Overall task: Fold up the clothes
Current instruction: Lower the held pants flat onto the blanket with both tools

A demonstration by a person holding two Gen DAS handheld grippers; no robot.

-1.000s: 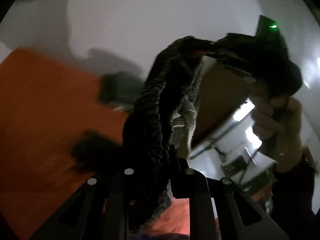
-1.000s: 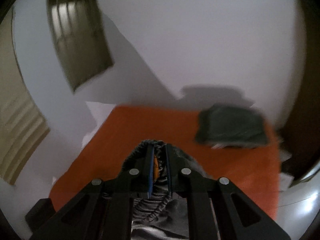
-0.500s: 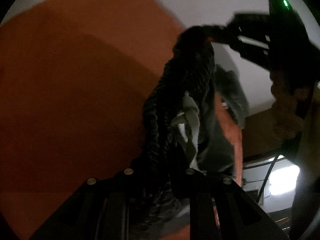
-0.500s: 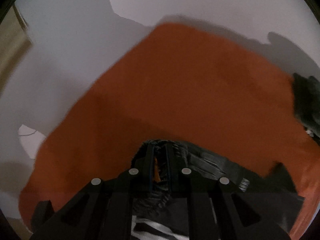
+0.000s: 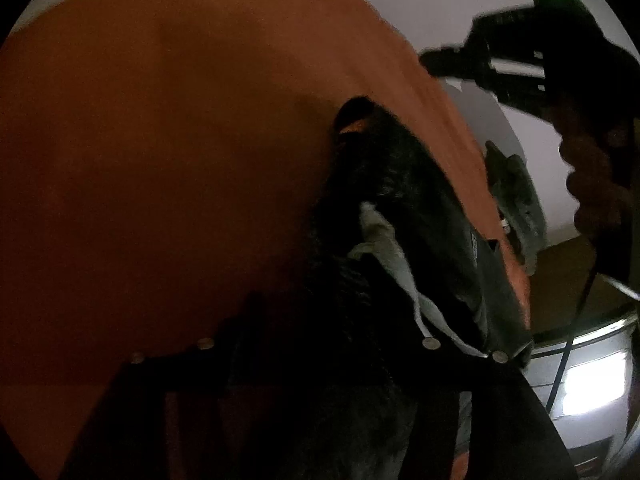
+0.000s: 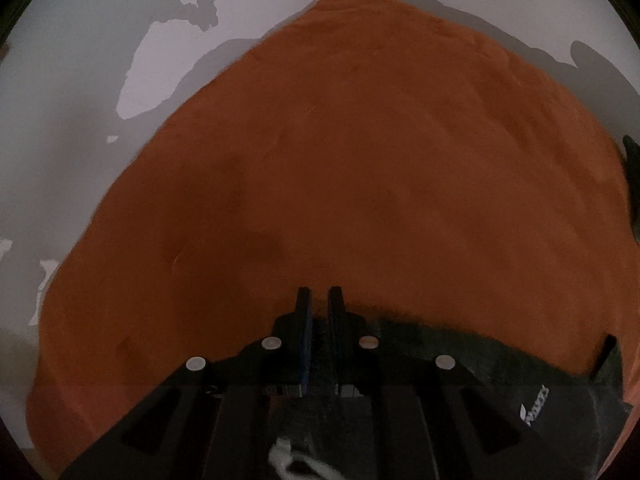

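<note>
Jaws first: the left hand-held gripper [image 5: 320,320] has just been opening and now stands wide, its dark fingers spread to either side of the garment [image 5: 400,184]. The cloth lies between them, but the pads do not press on it. It is very dim down here, and the fingertips are hard to make out.

Over to the right hand-held gripper [image 6: 319,294]: its jaws are almost together, with only a thin slit between them, and no cloth shows at the tips. In the left view this tool sits above the table's far side, clear of the garment, with a hand [image 5: 592,176] wrapped around its handle.

The garment is black and lies on the orange table [image 5: 160,120], bunched into a ridge at one end. A pale drawstring [image 5: 384,248] trails across it. In the right view it spreads out below and to the right of the fingers, with a small white logo [image 6: 534,412] showing.

Further out, a second garment [image 5: 516,200], grey-green, sits at the table's far edge, well apart from the black one.
</note>
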